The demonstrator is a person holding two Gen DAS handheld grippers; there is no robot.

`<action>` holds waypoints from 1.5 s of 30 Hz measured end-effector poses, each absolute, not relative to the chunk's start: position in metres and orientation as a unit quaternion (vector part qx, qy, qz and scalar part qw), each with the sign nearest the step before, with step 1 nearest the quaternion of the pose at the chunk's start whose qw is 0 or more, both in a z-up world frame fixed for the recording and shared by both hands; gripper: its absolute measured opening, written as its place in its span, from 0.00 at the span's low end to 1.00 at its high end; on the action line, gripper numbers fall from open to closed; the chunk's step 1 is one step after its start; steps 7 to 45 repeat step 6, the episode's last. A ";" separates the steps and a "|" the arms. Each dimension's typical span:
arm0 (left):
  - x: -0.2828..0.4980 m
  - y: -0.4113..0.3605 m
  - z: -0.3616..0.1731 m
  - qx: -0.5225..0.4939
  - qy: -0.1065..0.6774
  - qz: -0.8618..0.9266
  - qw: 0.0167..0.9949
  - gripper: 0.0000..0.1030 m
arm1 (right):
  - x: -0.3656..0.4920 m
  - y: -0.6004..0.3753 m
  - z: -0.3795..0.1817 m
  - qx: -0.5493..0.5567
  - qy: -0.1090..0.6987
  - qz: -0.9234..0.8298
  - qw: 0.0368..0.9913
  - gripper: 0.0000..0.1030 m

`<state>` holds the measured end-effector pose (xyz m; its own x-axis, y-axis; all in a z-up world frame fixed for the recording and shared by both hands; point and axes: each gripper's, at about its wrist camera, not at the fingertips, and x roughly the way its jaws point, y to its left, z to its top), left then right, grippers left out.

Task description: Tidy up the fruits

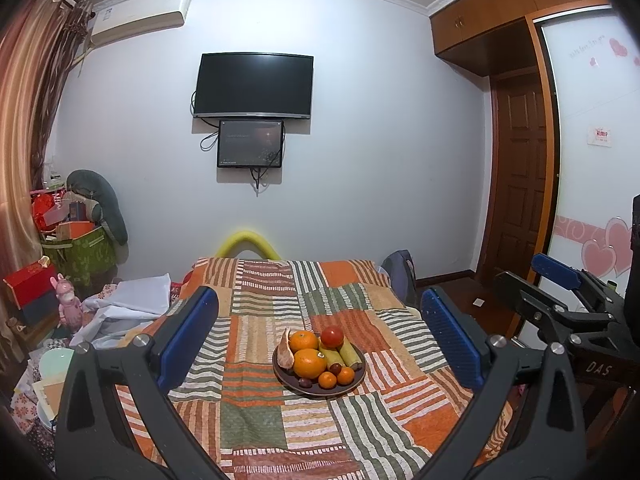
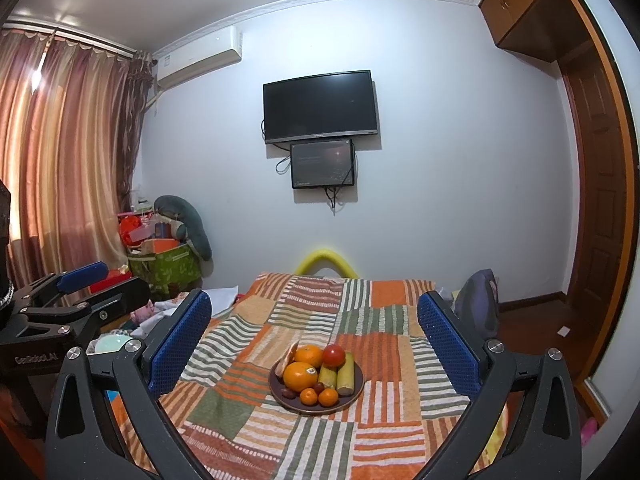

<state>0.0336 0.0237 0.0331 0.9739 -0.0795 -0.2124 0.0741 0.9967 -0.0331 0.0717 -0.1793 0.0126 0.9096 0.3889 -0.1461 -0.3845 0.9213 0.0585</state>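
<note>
Blue-padded fingers (image 1: 188, 336) of the left gripper (image 1: 320, 336) frame the left wrist view, spread wide and holding nothing. Between them, farther off, a dark plate (image 1: 280, 372) sits on the patchwork bedspread (image 1: 256, 412), well apart from both pads. On the plate lie a large orange (image 1: 309, 363), a second orange (image 1: 303, 341) behind it, a red tomato (image 1: 332, 336), peeled citrus segments (image 1: 285, 351) at the plate's left rim, two small tangerines (image 1: 336, 377) in front, and greenish-yellow banana pieces (image 1: 340, 354). Right of the plate hangs the right gripper (image 1: 556, 280), seen side-on.

From the right wrist, the right gripper (image 2: 314, 340) is likewise released wide, empty, with the plate (image 2: 358, 390) between its fingers (image 2: 448, 344) and untouched. Left of the plate the left gripper (image 2: 96, 280) shows at the edge. Beyond the plate a television (image 2: 320, 106) hangs on the wall.
</note>
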 end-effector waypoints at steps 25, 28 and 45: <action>0.040 0.024 0.029 -0.016 0.117 -0.034 0.992 1.00 | 0.079 -0.179 0.007 0.015 0.087 0.193 0.977 1.00; 0.040 0.024 0.029 -0.016 0.117 -0.034 0.992 1.00 | 0.079 -0.179 0.007 0.015 0.087 0.193 0.977 1.00; 0.040 0.024 0.029 -0.016 0.117 -0.034 0.992 1.00 | 0.079 -0.179 0.007 0.015 0.087 0.193 0.977 1.00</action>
